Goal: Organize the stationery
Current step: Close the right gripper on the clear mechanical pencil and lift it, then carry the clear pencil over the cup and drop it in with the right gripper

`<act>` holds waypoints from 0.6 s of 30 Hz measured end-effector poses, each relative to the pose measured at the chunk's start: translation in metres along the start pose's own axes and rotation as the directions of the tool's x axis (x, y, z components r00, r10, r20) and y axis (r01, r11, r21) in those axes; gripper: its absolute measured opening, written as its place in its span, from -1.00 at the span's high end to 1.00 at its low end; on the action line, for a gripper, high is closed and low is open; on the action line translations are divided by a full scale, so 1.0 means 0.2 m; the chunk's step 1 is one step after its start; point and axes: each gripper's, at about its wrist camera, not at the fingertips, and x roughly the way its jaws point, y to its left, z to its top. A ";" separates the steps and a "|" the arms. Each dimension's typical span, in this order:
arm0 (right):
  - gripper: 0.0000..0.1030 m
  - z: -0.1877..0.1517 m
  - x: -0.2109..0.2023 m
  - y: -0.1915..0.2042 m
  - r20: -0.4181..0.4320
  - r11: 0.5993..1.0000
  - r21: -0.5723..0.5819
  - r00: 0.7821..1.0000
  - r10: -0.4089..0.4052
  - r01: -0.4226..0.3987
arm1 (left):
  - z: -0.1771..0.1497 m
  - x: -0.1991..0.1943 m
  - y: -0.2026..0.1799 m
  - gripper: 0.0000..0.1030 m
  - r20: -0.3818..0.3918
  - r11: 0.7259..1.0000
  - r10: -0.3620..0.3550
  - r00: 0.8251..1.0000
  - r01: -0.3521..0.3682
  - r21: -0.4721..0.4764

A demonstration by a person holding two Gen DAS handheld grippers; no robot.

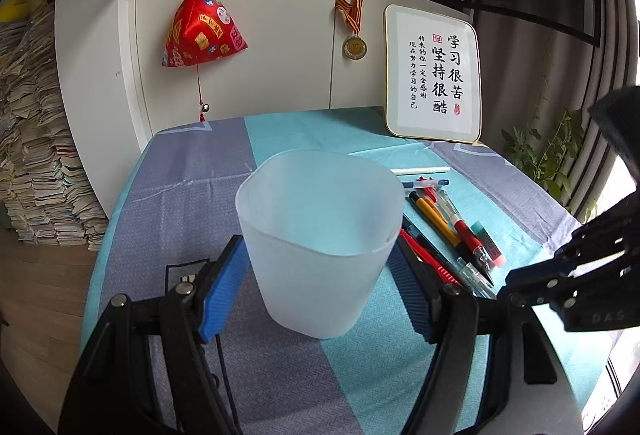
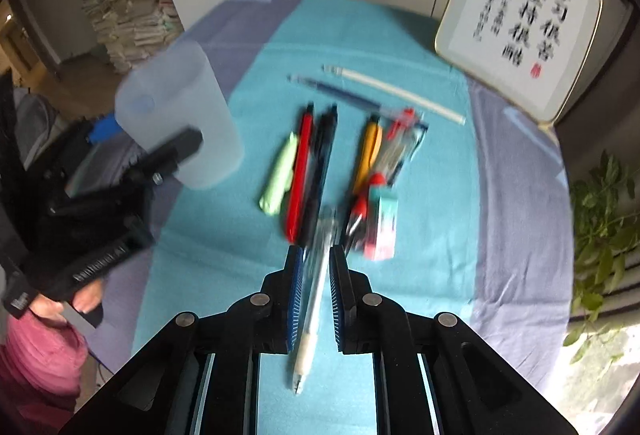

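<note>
Nearest in the right wrist view: the right gripper [image 2: 312, 255], jaws narrowed around a clear pen [image 2: 316, 287], blue pads close on both sides, contact not certain through the motion blur. Long axis of that pen running almost straight along the fingers, white grip and tip toward the camera, far end aimed at the pile ahead and leaning slightly right.

Nearest in the left wrist view: the left gripper [image 1: 316, 275], clamped on a frosted cup [image 1: 320, 235], blue pads pressed to its lower left and right walls, mouth open toward the camera. Cup tilted, seemingly raised off the striped tablecloth [image 1: 192, 187].

Just beyond the clear pen: a heap of pens [image 2: 320, 163] lying roughly parallel, long axes pointing away from the right gripper. From left: a pale green marker [image 2: 280, 175], a red pen [image 2: 300, 171], a black pen [image 2: 322, 163], a yellow pen [image 2: 368, 151], then a teal and pink eraser [image 2: 382, 227] at the right.

Farther back: a dark blue pen [image 2: 336, 93] and a white stick pen [image 2: 396, 91], both lying crosswise, slanting down to the right.

Farthest: a framed calligraphy board [image 2: 520, 19] leaning at the table's rear right, a red hanging ornament [image 1: 200, 31] and a medal [image 1: 354, 47] on the cabinet.
</note>
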 end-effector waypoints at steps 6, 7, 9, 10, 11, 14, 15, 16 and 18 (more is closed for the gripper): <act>0.39 -0.04 0.08 -0.06 -0.021 0.999 0.036 1.000 0.009 -0.008 | 0.00 0.00 0.00 -0.37 0.000 1.000 0.000 1.000 0.000 0.000; 0.33 -0.04 0.08 -0.06 -0.019 0.999 0.033 1.000 0.007 -0.007 | 0.00 0.00 0.00 -0.37 0.000 1.000 0.000 1.000 0.000 0.000; 0.33 -0.02 0.08 -0.05 -0.007 1.000 0.024 1.000 -0.005 0.005 | 0.00 0.00 0.00 -0.37 0.000 1.000 0.000 1.000 0.000 0.000; 0.33 -0.02 0.09 -0.04 0.003 1.000 0.014 1.000 -0.009 0.009 | 0.00 0.00 0.00 -0.37 0.000 1.000 -0.001 1.000 0.001 -0.001; 0.33 -0.01 0.09 -0.03 0.013 1.000 0.002 1.000 -0.013 0.013 | 0.00 0.00 0.00 -0.37 0.000 1.000 0.000 1.000 0.000 0.000; 0.74 0.02 0.09 -0.03 0.028 0.999 -0.004 0.999 -0.042 0.042 | 0.00 0.00 0.00 -0.37 0.000 1.000 0.000 1.000 0.000 0.000; 0.75 0.01 0.08 -0.04 0.031 1.000 0.007 0.999 -0.030 0.030 | 0.00 0.00 0.00 -0.37 0.000 1.000 0.000 1.000 0.000 0.000; 0.78 0.00 0.06 -0.05 0.038 1.000 0.021 0.999 -0.006 0.005 | 0.00 0.00 0.00 -0.37 0.000 1.000 0.000 1.000 0.000 0.000; 0.79 -0.03 -0.02 -0.06 0.070 1.000 0.030 0.998 0.004 -0.006 | 0.00 0.00 0.00 -0.37 0.000 1.000 0.001 1.000 -0.001 0.001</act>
